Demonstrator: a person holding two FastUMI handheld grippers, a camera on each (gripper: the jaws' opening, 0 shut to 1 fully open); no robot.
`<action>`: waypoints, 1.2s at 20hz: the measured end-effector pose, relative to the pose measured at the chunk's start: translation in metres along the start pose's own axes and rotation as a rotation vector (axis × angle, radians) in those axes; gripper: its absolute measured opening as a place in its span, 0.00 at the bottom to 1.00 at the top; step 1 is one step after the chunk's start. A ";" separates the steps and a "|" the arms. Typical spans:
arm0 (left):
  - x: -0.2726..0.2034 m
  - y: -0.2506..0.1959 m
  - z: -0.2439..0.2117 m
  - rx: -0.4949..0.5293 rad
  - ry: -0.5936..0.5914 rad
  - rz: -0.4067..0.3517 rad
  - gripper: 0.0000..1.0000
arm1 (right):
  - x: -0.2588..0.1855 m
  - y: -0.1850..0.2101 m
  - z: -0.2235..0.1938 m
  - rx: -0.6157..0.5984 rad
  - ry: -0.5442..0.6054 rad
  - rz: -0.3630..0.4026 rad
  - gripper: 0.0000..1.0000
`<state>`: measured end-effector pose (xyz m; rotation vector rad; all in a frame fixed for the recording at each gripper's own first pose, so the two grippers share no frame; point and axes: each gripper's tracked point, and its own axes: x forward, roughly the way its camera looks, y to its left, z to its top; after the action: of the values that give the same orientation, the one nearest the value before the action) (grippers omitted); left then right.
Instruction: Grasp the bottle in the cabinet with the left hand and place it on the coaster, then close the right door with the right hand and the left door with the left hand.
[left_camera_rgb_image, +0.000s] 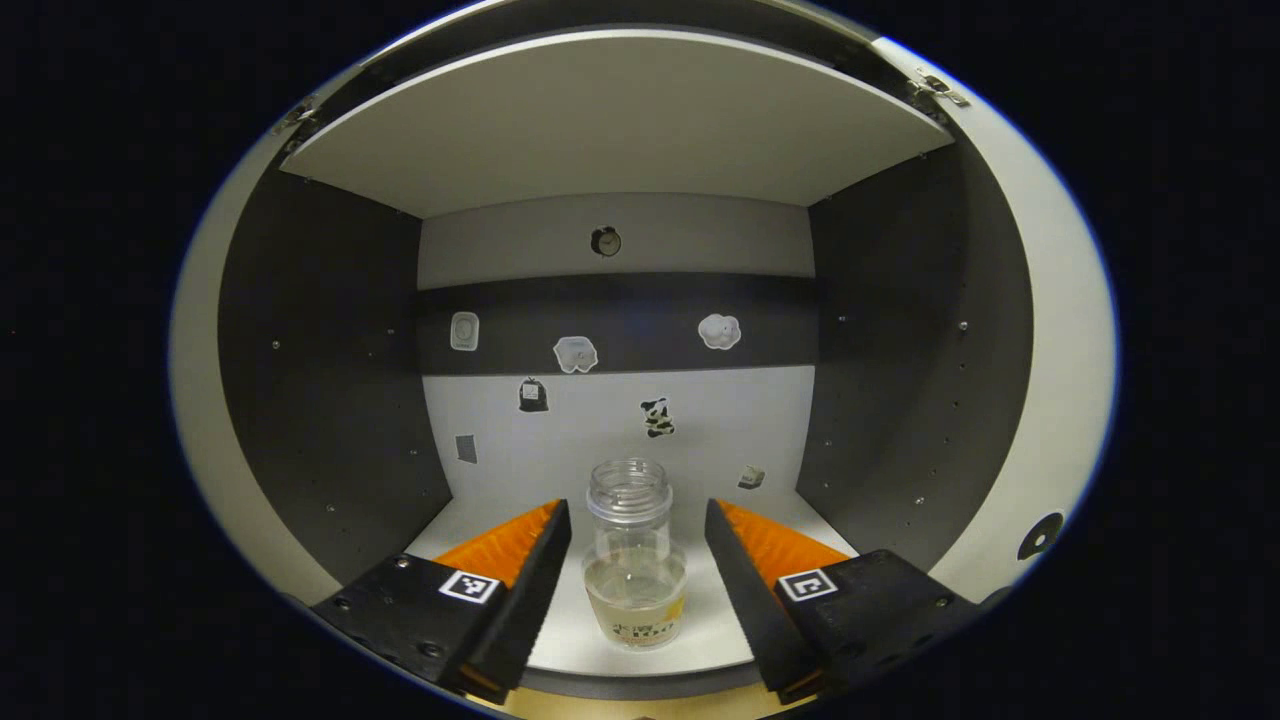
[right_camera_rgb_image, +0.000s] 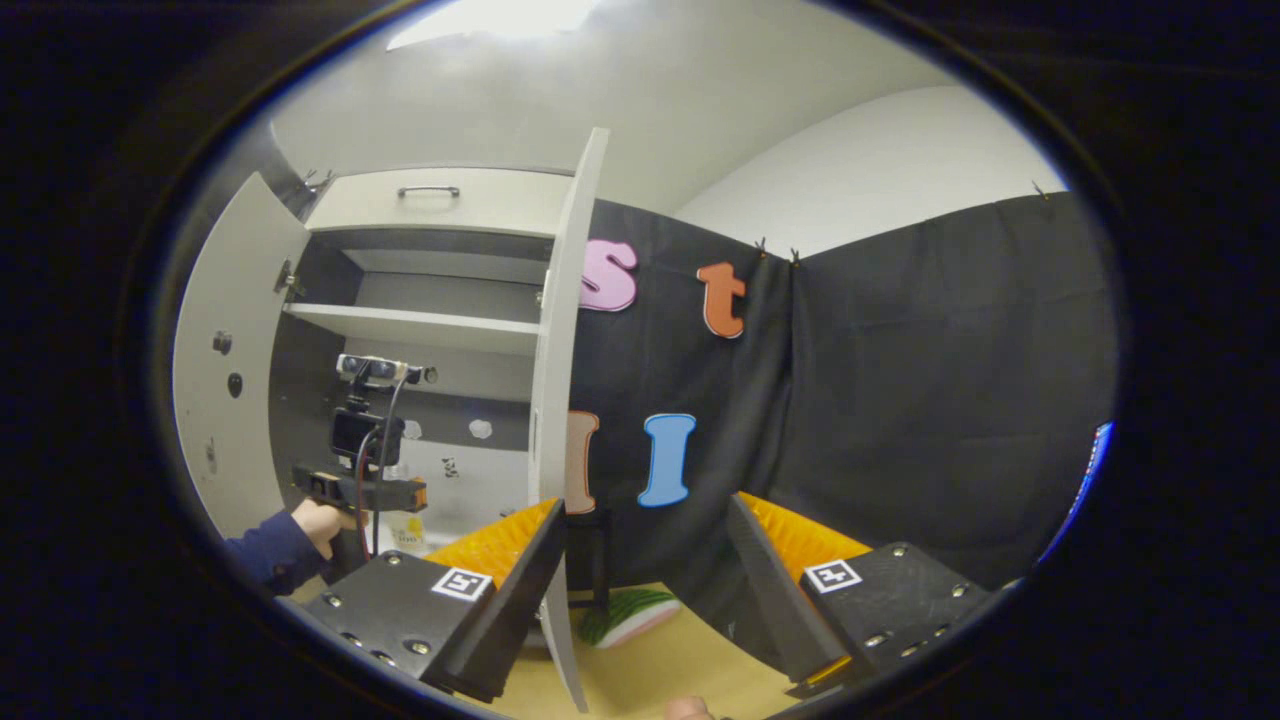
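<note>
In the left gripper view a clear, uncapped bottle (left_camera_rgb_image: 634, 570) with a little liquid and a label stands near the front edge of the cabinet floor (left_camera_rgb_image: 570, 640). My left gripper (left_camera_rgb_image: 636, 512) is open, one finger on each side of the bottle, not touching it. The right gripper view shows the left gripper (right_camera_rgb_image: 360, 488) held by a hand at the cabinet opening. My right gripper (right_camera_rgb_image: 648, 510) is open and holds nothing, close to the open right door (right_camera_rgb_image: 555, 400). The left door (right_camera_rgb_image: 225, 380) also stands open. A green striped coaster (right_camera_rgb_image: 625, 612) lies on the wooden table (right_camera_rgb_image: 660, 675).
A shelf (left_camera_rgb_image: 610, 120) spans the cabinet above the bottle. Stickers (left_camera_rgb_image: 718, 331) dot the back wall. Dark side walls (left_camera_rgb_image: 320, 400) close in left and right. A drawer with a handle (right_camera_rgb_image: 430, 192) sits above the cabinet. The right door's edge stands just in front of my right gripper.
</note>
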<state>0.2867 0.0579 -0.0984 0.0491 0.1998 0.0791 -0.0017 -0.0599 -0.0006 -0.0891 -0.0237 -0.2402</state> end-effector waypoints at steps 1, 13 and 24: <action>0.003 0.001 -0.002 -0.004 0.007 0.005 0.83 | -0.002 -0.004 -0.002 -0.005 0.002 -0.009 0.93; -0.031 -0.012 -0.003 -0.023 -0.011 -0.085 0.43 | -0.020 -0.037 -0.003 0.000 -0.006 -0.068 0.98; -0.158 -0.043 -0.028 -0.024 -0.024 -0.342 0.43 | -0.041 -0.045 0.002 0.018 -0.023 -0.024 0.98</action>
<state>0.1301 0.0027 -0.0974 -0.0086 0.1806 -0.2595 -0.0521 -0.0941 0.0037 -0.0737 -0.0494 -0.2626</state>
